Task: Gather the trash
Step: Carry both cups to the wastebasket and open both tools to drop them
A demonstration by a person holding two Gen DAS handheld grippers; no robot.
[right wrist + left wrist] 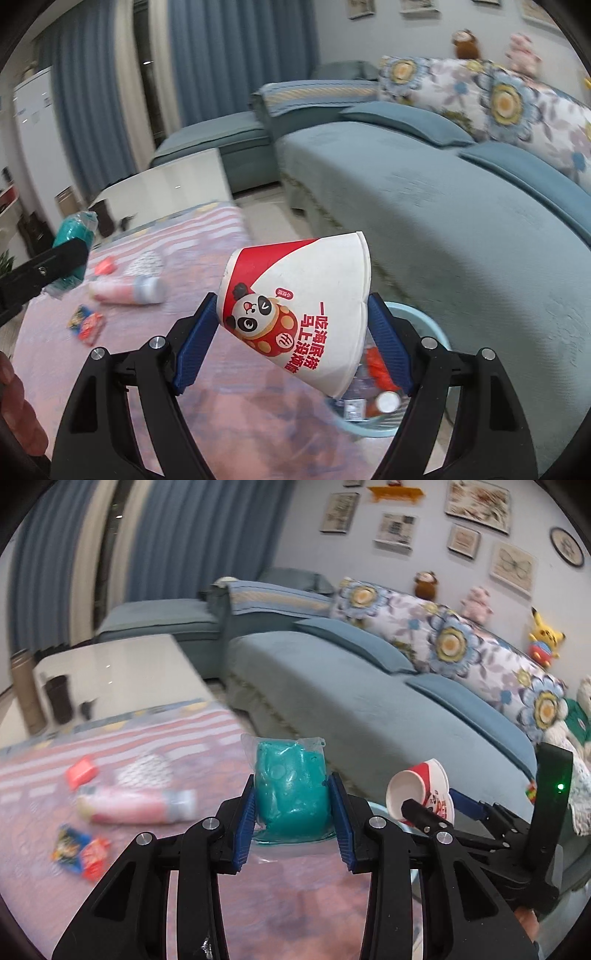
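My left gripper (291, 790) is shut on a teal lump in a clear plastic bag (290, 786), held above the pink-striped tablecloth (155, 738). My right gripper (291, 325) is shut on a red-and-white paper cup with a panda print (299, 306), tilted on its side above a light-blue trash bin (399, 314) that holds some trash. The cup (421, 790) also shows at the right of the left wrist view. On the table lie a pink bottle (136, 805), a red packet (81, 771) and blue-red wrappers (79, 851).
A blue sofa (369, 686) with floral cushions and plush toys runs along the right. A white glossy side table (110, 675) stands beyond the table. Blue curtains hang at the back. The bin sits on the floor between table and sofa.
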